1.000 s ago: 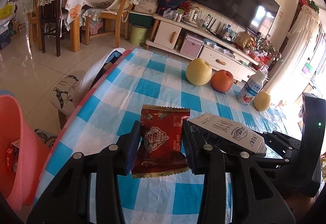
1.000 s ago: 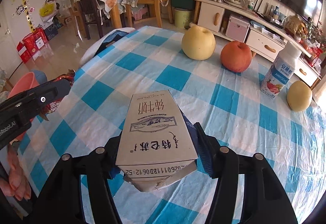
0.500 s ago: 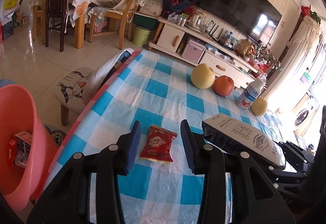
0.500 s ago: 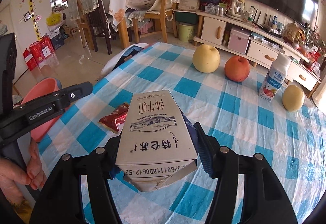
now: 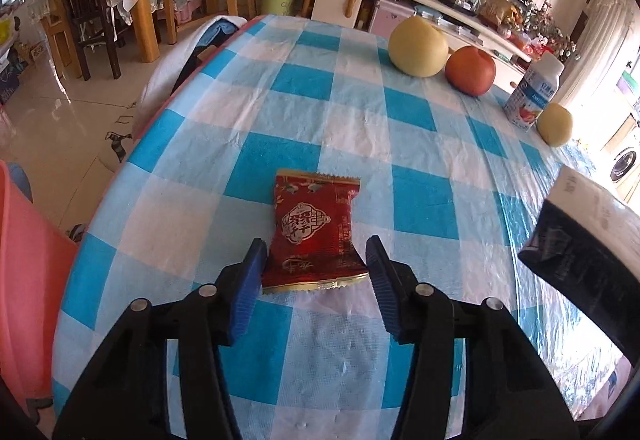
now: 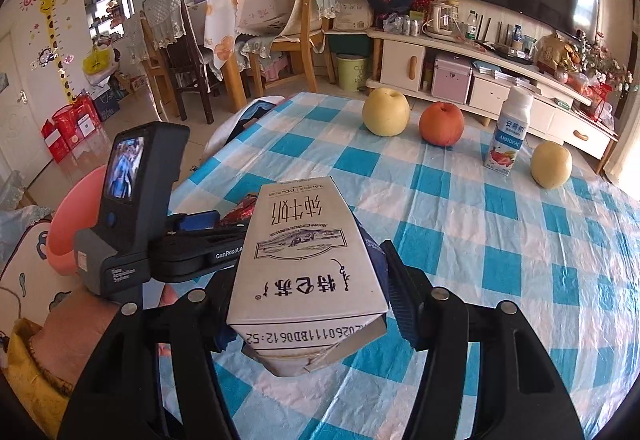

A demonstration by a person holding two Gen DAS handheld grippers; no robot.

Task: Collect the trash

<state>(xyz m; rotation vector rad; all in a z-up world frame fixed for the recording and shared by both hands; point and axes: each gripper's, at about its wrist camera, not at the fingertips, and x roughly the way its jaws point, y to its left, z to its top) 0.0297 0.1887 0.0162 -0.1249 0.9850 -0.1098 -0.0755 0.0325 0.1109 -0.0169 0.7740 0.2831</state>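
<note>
Desk [image 5: 352,127]: we record a blue-and-white checked cloth over it.

Left tongs [image 5: 316,264]: we find the jaws opening, one blue pad on either side of the lower end of a red snack packet [image 5: 314,228]. The packet lies flat on the desk between them; the left pad sits just beside its edge, the right pad stands clear.

Right tongs [image 6: 304,280]: we list these as clamped on a white milk carton [image 6: 304,252], held off the desk with its printed top facing the camera and its folded end nearest us.

Pink basin [image 5: 28,280]: beside the desk's left edge, below desk level.

Far side of the desk, in a row: a yellow pear [image 6: 385,111], a red apple [image 6: 441,123], a small yoghurt bottle [image 6: 508,131] standing upright, and a second yellow fruit [image 6: 551,164].

Person: from the right wrist view we see a hand [image 6: 68,320] and a yellow sleeve [image 6: 32,372] behind the left tongs' handle.
</note>
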